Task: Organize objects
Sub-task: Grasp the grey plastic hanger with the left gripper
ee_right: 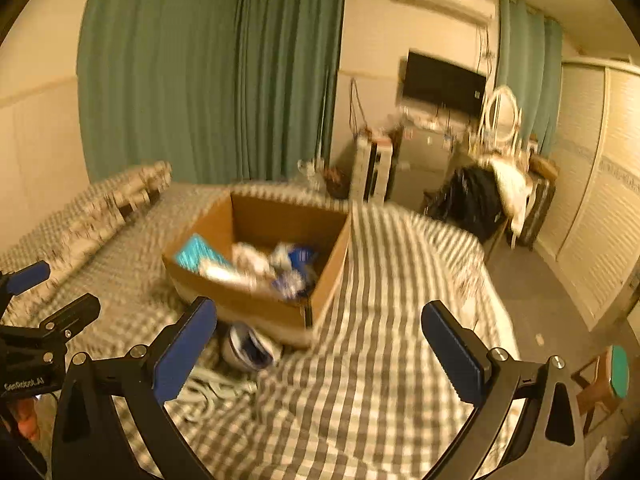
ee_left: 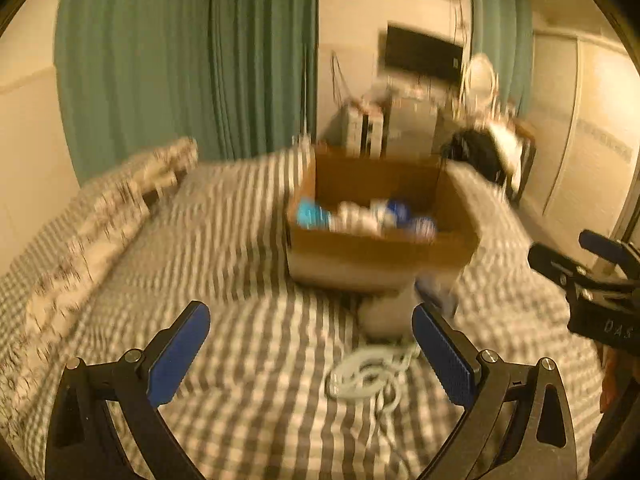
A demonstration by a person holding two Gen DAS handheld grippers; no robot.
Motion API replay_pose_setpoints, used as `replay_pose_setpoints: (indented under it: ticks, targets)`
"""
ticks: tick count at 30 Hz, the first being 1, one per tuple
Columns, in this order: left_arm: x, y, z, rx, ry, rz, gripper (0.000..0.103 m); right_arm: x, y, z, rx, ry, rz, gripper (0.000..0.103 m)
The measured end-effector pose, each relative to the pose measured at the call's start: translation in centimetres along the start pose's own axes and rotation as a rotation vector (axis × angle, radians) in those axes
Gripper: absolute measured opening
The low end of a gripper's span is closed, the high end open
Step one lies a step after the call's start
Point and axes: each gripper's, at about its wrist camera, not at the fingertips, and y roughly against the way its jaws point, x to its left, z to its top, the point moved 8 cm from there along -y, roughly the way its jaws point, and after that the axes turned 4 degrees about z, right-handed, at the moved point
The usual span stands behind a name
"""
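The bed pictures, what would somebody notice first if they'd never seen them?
Probably the brown cardboard box sitting open in the middle of the checked bed, with blue and white things heaped inside. Just in front of it a white and blue object and a coiled white cord lie on the cover. Close up, the left claw and right claw both hang open, holding nothing.

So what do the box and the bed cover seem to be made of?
The box looks like plain brown cardboard: matte, with thin, straight-cut walls. The bed cover seems woven fabric, grey-and-white checked, since it wrinkles and drapes over the bed's edge. Blur hides finer texture.
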Motion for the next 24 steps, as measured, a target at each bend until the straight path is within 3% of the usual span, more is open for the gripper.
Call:
replay_pose_setpoints:
  ticks: [9, 11, 13, 17, 24]
  targets:
    - [-2.5, -5.3, -5.2, 0.17, -0.051, -0.014, 0.103, -1.7, -6.7, -6.4, 0.18, -0.067, -0.026, 0.103]
    - [-3.4, -6.8, -6.4, 0.242, -0.066, -0.036, 0.103, -1.7, -7.3, -7.2, 0.201, -0.072, -0.02, 0.103]
    - [-3.9, -7.8, -7.1, 0.282, -0.081, -0.012, 0.103, -1.7, -7.6, -7.6, 0.212, -0.074, -0.016, 0.103]
    - [-5.4, -8.5, -7.1, 0.293, -0.092, -0.056, 0.103, -2.0, -7.4, -7.7, 0.206, -0.091, -0.008, 0.103]
    - [-7.4, -11.2, -8.4, 0.372, -0.164, -0.034, 0.103, -2.6, -7.3, -7.7, 0.211, -0.135, -0.008, 0.103]
